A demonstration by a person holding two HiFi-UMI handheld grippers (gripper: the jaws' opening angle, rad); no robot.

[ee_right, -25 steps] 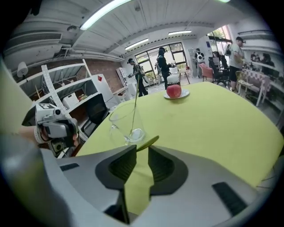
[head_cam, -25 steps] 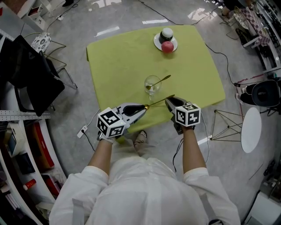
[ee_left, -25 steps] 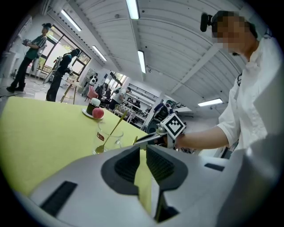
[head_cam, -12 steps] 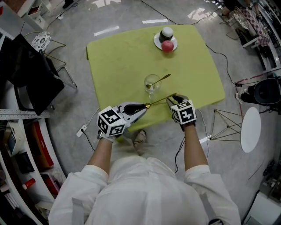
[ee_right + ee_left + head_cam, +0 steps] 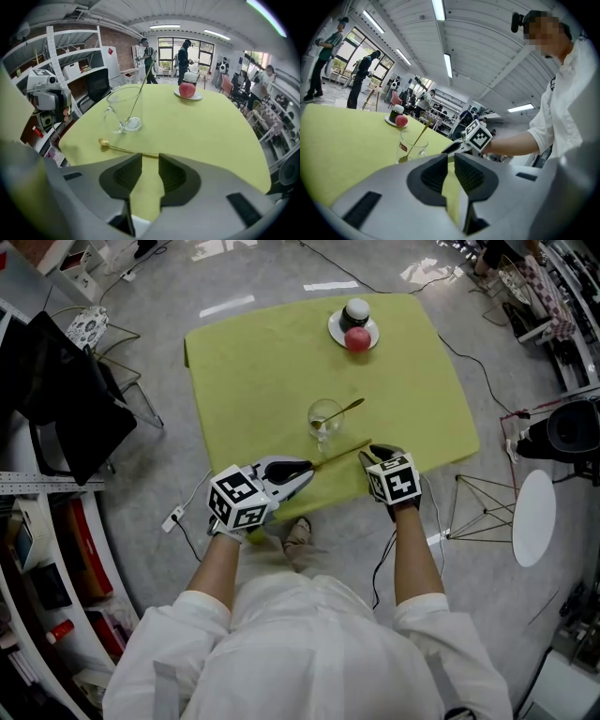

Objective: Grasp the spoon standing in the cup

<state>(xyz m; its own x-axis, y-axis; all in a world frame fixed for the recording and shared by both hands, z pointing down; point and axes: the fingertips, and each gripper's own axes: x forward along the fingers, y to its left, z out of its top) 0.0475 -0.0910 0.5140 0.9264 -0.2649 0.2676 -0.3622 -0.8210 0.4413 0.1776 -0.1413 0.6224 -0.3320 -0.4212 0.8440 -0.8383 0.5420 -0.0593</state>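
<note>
Right gripper [image 5: 149,160] has just been opening its jaws. They're wide now with nothing in them, and it's tipped steeply down over the near edge of the table [image 5: 246,367]. A loose spoon [image 5: 123,150] lies flat just past its tips, so I'd guess it's not the target.

Left gripper [image 5: 450,159] sits low and nearly level on the near left, jaws only a crack apart and empty. It's probably just parked.

The spoon [image 5: 345,411] leans in the cup [image 5: 324,418] just beyond, handle poking out far-right, free to pinch. Both forearms are stretched forward.
</note>
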